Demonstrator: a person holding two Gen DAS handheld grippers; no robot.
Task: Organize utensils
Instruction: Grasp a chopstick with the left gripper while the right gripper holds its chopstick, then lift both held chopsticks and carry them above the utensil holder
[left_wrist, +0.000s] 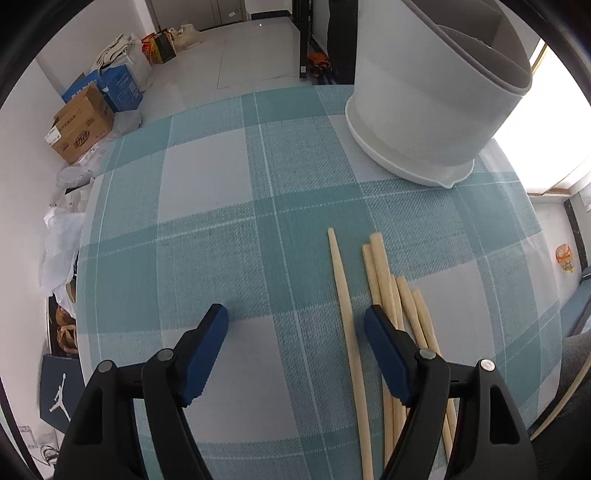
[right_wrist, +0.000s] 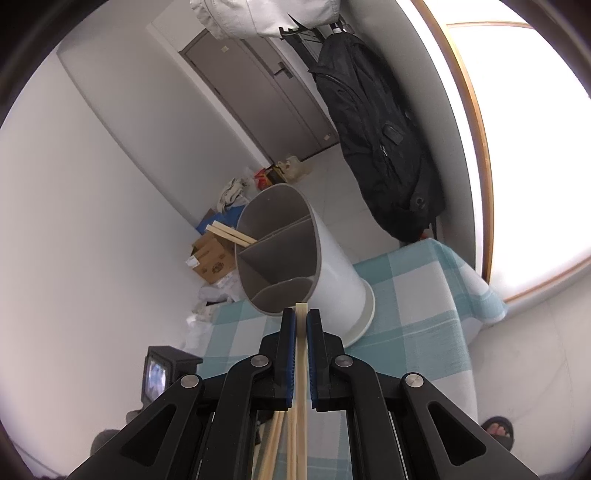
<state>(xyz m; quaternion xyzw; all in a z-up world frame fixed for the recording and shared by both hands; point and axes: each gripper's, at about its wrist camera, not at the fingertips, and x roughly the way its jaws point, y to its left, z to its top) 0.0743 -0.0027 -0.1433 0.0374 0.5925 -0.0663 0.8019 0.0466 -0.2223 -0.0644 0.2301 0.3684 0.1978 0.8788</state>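
Two chopsticks already lean in the holder's (right_wrist: 295, 258) 9 o'clock compartment, and the right gripper (right_wrist: 301, 317) is clamped on another pair (right_wrist: 301, 354) just short of its rim. The left gripper (left_wrist: 295, 321) hangs wide over the loose chopsticks (left_wrist: 388, 295), one lying between its jaws, so several remain. The cloth (left_wrist: 207, 206) is bare toward 10 o'clock, with the table edge beyond.

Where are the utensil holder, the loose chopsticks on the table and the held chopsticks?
utensil holder (left_wrist: 424, 110), left wrist view, outer wall.
loose chopsticks (left_wrist: 382, 266), left wrist view, upper shafts.
held chopsticks (right_wrist: 301, 325), right wrist view, tips between the pads.
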